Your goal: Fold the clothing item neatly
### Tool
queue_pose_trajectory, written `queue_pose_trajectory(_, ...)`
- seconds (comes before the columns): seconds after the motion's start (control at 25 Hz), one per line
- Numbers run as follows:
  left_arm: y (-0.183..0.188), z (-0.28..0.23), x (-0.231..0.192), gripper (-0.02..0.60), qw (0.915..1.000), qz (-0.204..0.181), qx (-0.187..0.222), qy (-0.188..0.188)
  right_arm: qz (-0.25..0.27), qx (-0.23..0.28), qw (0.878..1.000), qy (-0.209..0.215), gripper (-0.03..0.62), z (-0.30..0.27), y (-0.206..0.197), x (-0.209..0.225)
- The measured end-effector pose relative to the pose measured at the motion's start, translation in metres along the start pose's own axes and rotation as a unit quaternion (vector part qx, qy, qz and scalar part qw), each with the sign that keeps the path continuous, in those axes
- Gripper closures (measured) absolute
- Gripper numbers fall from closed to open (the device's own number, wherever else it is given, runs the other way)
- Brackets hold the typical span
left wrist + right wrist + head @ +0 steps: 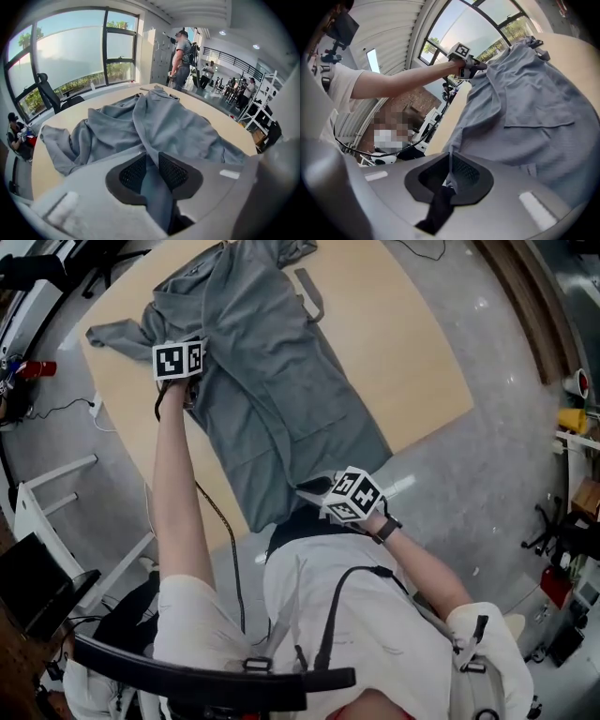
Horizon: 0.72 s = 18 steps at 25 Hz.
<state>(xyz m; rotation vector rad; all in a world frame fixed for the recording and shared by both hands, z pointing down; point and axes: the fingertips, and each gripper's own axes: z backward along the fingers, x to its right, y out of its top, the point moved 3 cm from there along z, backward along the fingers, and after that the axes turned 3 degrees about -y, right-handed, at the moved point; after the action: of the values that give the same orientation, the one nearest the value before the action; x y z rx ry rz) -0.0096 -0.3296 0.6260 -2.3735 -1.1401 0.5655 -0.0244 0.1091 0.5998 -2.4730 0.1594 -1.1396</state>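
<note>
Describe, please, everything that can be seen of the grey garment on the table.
The grey garment looks like thin, soft cloth, creased and partly bunched. It lies lengthwise on the light wooden table, with one sleeve spread to the side, a strap at the far end and a patch pocket on the flatter part. Its near end reaches the table's edge. The right gripper is shut on its near edge; a fold lies between the parted jaws of the left gripper.
</note>
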Motion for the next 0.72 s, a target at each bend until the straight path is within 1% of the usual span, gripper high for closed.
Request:
queue_pose_trajectory(0.16, -0.025, 0.019, 0.019, 0.494, 0.9998, -0.016, 0.002, -0.013, -0.017, -0.003, 1.0, -0.019, 0.566, -0.016, -0.024, 0.005)
queue_pose_trajectory(0.2, -0.03, 0.024, 0.024, 0.494, 0.9996, -0.023, 0.004, -0.015, -0.022, -0.009, 1.0, -0.018, 0.55, -0.022, -0.031, 0.004)
queue_pose_trajectory(0.32, -0.04, 0.042, 0.042, 0.494, 0.9989, -0.041, 0.014, -0.016, -0.034, -0.04, 0.998, 0.019, 0.478, -0.04, -0.054, -0.007)
queue_pose_trajectory(0.36, -0.044, 0.047, 0.051, 0.494, 0.9987, -0.044, 0.019, -0.018, -0.036, -0.041, 0.998, 0.027, 0.456, -0.038, -0.058, -0.01)
queue_pose_trajectory(0.4, -0.049, 0.051, 0.062, 0.494, 0.9983, -0.046, 0.024, -0.024, -0.035, -0.032, 0.999, 0.027, 0.453, -0.032, -0.059, -0.011)
queue_pose_trajectory(0.44, -0.055, 0.056, 0.073, 0.494, 0.998, -0.046, 0.03, -0.033, -0.036, -0.013, 0.999, 0.018, 0.454, -0.023, -0.057, -0.01)
queue_pose_trajectory(0.52, -0.07, 0.066, 0.096, 0.494, 0.9969, -0.039, 0.043, -0.054, -0.036, 0.036, 0.998, -0.025, 0.465, 0.002, -0.045, 0.003)
queue_pose_trajectory(0.6, -0.084, 0.078, 0.118, 0.494, 0.9954, -0.029, 0.057, -0.071, -0.024, 0.073, 0.992, -0.096, 0.476, 0.028, -0.032, 0.028)
queue_pose_trajectory(0.64, -0.09, 0.083, 0.129, 0.494, 0.9945, -0.024, 0.063, -0.079, -0.011, 0.08, 0.987, -0.136, 0.477, 0.038, -0.028, 0.043)
queue_pose_trajectory(0.72, -0.103, 0.091, 0.152, 0.494, 0.9926, -0.015, 0.073, -0.096, 0.025, 0.071, 0.976, -0.205, 0.472, 0.05, -0.023, 0.071)
